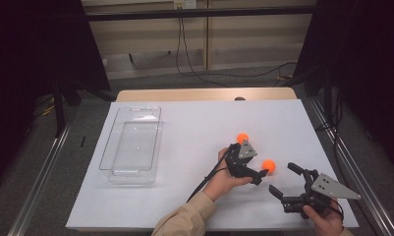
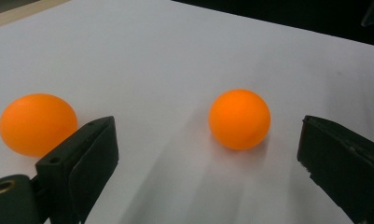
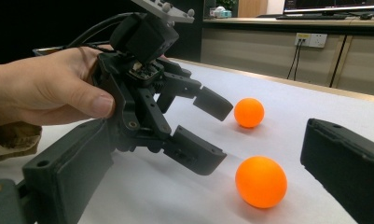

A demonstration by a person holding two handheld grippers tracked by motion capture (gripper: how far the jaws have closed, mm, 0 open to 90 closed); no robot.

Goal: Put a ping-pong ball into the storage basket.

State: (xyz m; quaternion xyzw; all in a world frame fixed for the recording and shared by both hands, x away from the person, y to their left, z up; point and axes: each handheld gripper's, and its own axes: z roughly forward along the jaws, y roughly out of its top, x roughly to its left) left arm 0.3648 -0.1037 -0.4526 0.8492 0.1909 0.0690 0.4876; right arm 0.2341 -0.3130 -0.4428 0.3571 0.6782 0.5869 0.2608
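Two orange balls lie on the white sheet. The nearer ball (image 1: 268, 165) (image 2: 239, 119) (image 3: 261, 181) rests just ahead of my left gripper (image 1: 261, 168) (image 2: 208, 128) (image 3: 224, 135), whose jaws stand open on either side of it without touching. The other ball (image 1: 242, 138) (image 2: 38, 123) (image 3: 249, 112) sits outside those jaws, past the gripper's far side. A hand holds the left gripper. My right gripper (image 1: 281, 177) (image 3: 208, 135) is open and empty at the front right, pointing left toward the nearer ball.
A clear plastic bin (image 1: 108, 142) stands empty on the left of the white sheet (image 1: 194, 123). The wooden table edge (image 1: 204, 93) runs along the back. Black frames and cables lie beyond it.
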